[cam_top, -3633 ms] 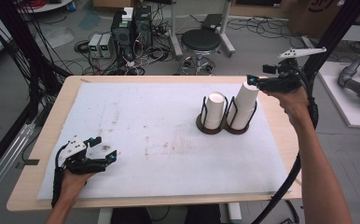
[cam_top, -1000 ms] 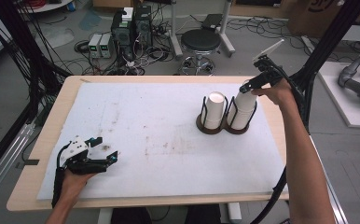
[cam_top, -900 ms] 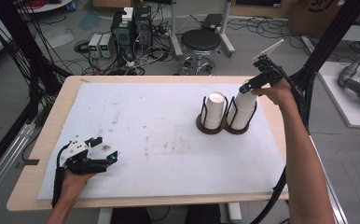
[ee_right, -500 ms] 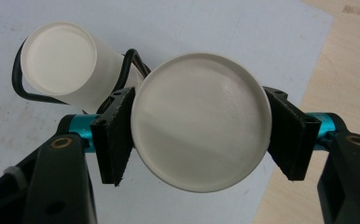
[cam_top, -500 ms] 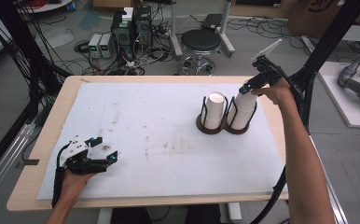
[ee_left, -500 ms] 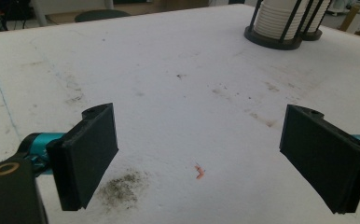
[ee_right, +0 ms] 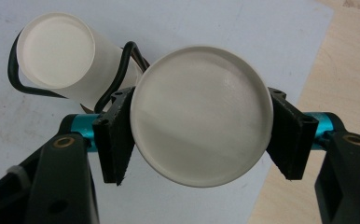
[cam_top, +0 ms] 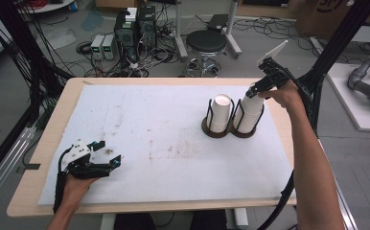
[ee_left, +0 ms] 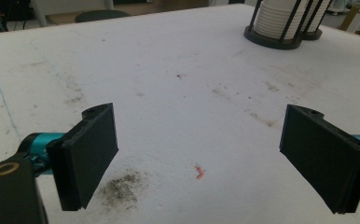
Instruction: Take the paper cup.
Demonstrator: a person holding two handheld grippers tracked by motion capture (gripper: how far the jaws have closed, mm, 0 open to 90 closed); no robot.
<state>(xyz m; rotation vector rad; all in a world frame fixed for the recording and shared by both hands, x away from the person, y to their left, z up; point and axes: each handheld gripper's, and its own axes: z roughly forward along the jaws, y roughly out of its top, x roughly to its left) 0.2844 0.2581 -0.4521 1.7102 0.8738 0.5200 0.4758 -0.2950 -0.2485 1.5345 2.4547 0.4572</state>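
No brand, label or writing can be read on any surface here. On the wooden counter (cam_top: 53, 124) lies a white foam mat (cam_top: 164, 139), stained and speckled. Toward its far right side stand two black wire cup holders with round bases, touching one another, each holding a stack of white paper cups. The right-hand stack of white paper cups (cam_top: 250, 110) is the taller one; the right gripper (cam_top: 260, 88) sits at its top, and in the right gripper view the top cup's round rim (ee_right: 201, 112) lies between the two black fingers (ee_right: 115, 140), which press it on both sides. The left-hand stack (cam_top: 220, 111) stands just beside it. The left gripper (cam_top: 107, 155) rests on the mat near the counter's near left corner, well apart from the cups, fingers (ee_left: 87, 154) spread wide with bare mat between them.
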